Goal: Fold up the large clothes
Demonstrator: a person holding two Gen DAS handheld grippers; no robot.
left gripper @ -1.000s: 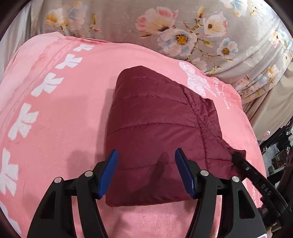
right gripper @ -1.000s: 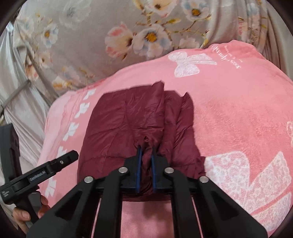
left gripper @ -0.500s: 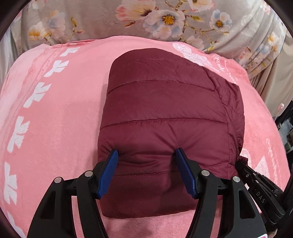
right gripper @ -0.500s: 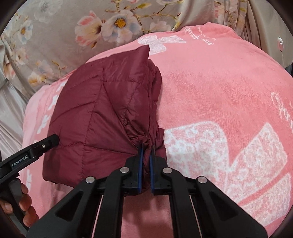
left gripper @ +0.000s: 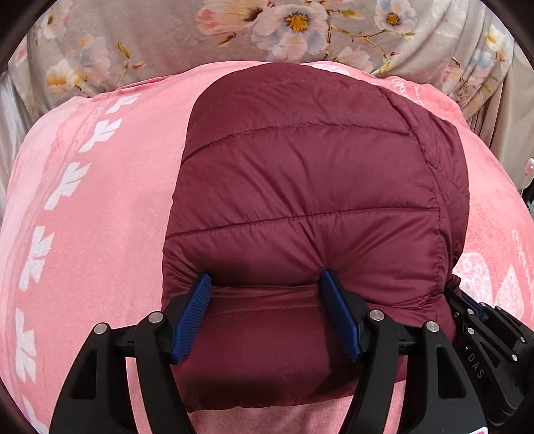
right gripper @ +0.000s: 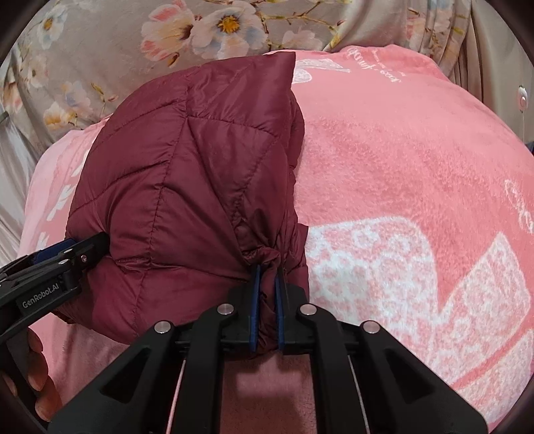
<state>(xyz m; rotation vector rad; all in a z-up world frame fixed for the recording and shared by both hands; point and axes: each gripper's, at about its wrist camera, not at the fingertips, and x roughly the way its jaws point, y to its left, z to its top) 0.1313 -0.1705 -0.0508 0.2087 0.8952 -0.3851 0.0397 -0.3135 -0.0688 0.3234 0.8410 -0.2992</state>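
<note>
A dark red quilted puffer jacket (left gripper: 307,187) lies folded into a thick bundle on a pink blanket (left gripper: 100,207). My left gripper (left gripper: 267,283) is open, its blue fingers pressed onto the jacket's near edge, one at each side of a fold. My right gripper (right gripper: 267,277) is shut on a bunched corner of the jacket (right gripper: 187,173) at the bundle's right near edge. The left gripper shows at the left of the right wrist view (right gripper: 63,260), against the jacket's side.
The pink blanket (right gripper: 417,160) has white butterfly prints and spreads to the right. A grey floral cloth (left gripper: 300,30) hangs behind it. A bare hand (right gripper: 36,374) holds the left gripper's handle.
Both grippers have moved closer to the jacket and the bundle now fills more of each view. The right gripper stays shut on the corner; the left stays open.
</note>
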